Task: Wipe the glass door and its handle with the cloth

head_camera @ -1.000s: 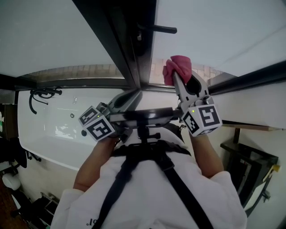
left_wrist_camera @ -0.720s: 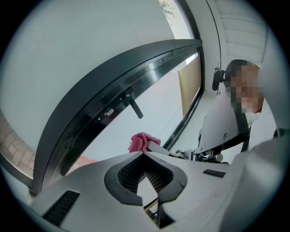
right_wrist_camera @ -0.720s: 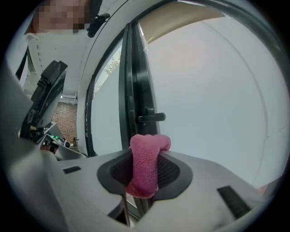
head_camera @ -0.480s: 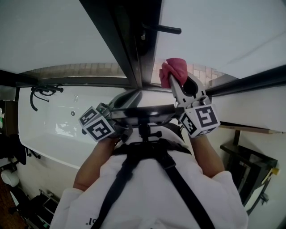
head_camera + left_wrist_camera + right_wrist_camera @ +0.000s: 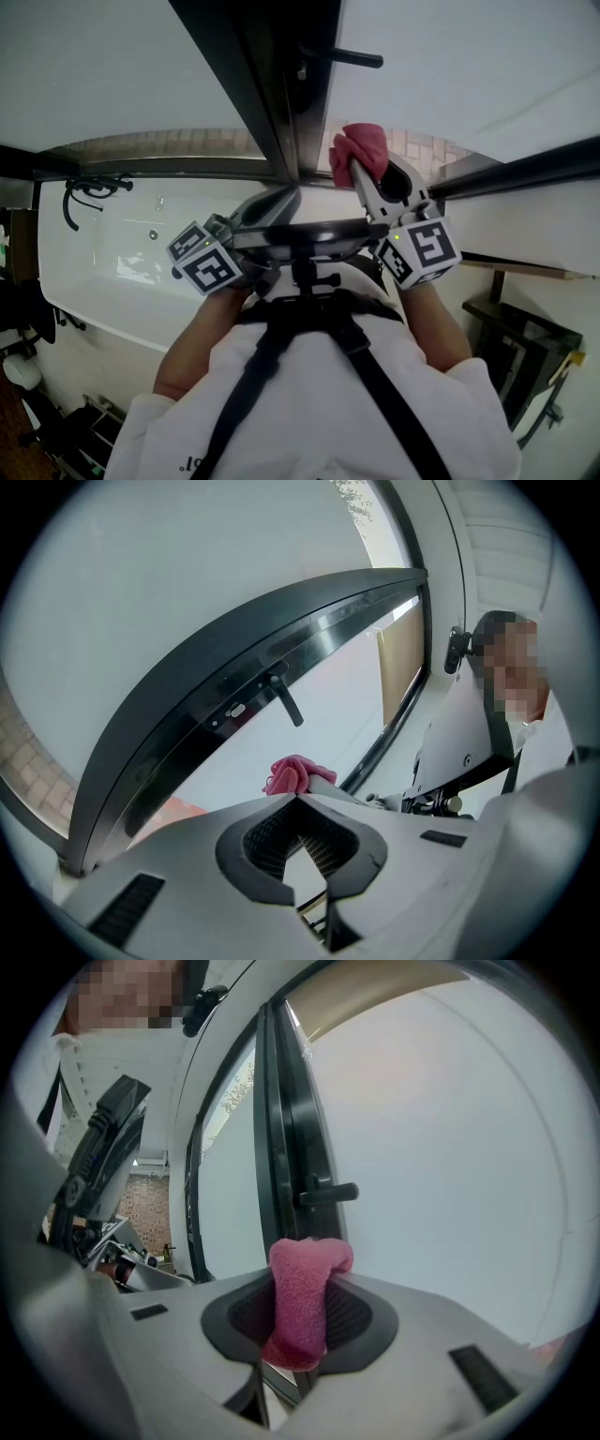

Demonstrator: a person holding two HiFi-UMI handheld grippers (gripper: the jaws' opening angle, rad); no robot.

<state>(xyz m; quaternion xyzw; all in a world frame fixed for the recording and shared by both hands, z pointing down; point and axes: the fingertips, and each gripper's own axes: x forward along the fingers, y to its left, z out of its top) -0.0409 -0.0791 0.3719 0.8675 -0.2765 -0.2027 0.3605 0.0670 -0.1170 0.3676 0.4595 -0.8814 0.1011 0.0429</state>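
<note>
A pink cloth (image 5: 357, 154) is clamped in my right gripper (image 5: 361, 173), which holds it up against the frosted glass door (image 5: 450, 66) just right of the dark door frame (image 5: 286, 94). The right gripper view shows the cloth (image 5: 305, 1302) folded between the jaws, below the black lever handle (image 5: 328, 1193). That handle (image 5: 342, 58) sticks out above the cloth in the head view. My left gripper (image 5: 281, 199) rests lower, left of the frame, shut with nothing in it. From the left gripper view the cloth (image 5: 292, 774) and handle (image 5: 284, 700) lie ahead.
A white bathtub (image 5: 122, 258) with a black shower hose (image 5: 84, 199) lies at the left. A dark horizontal rail (image 5: 525, 169) crosses the door on the right. A black stand (image 5: 525, 347) sits at the lower right. The person's torso and harness (image 5: 309, 375) fill the bottom.
My right gripper has carried the cloth a little left and down along the glass, closer to the door frame. The left gripper has stayed put.
</note>
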